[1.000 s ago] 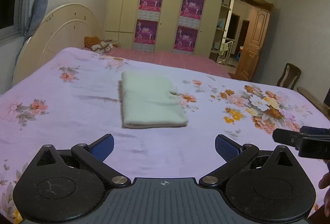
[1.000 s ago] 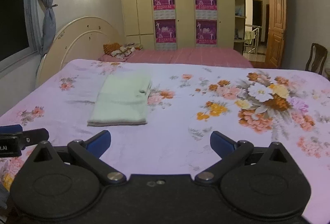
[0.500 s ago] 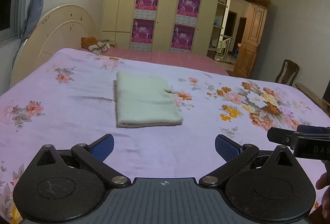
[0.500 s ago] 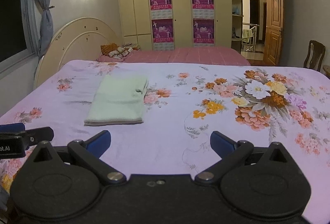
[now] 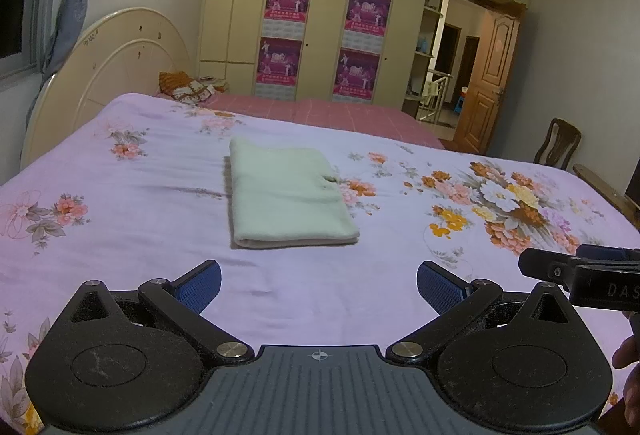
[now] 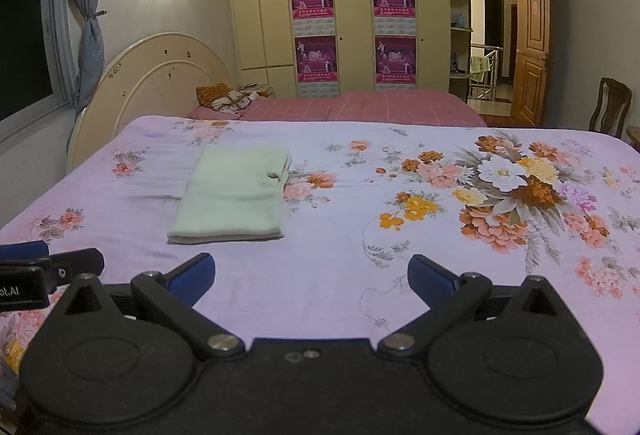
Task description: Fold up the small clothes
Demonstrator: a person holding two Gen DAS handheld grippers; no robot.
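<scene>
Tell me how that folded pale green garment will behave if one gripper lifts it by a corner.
The folded pale green garment is probably floppy: its layers lie soft and flat on the floral bedsheet, so a corner lift would likely unfold it. It looks light and thin. A push would probably bunch it, since the sheet already wrinkles beside it.

Pale green cloth (image 5: pixel 286 191), folded into a flat, neat rectangle with layered edges showing at the near end. Lying on the floral bedsheet (image 5: pixel 120 235), toward the headboard-side edge, short end nearest.

Folded green cloth (image 5: pixel 286 193) lies on floral bedsheet (image 5: pixel 120 219), jaws spread.
</scene>
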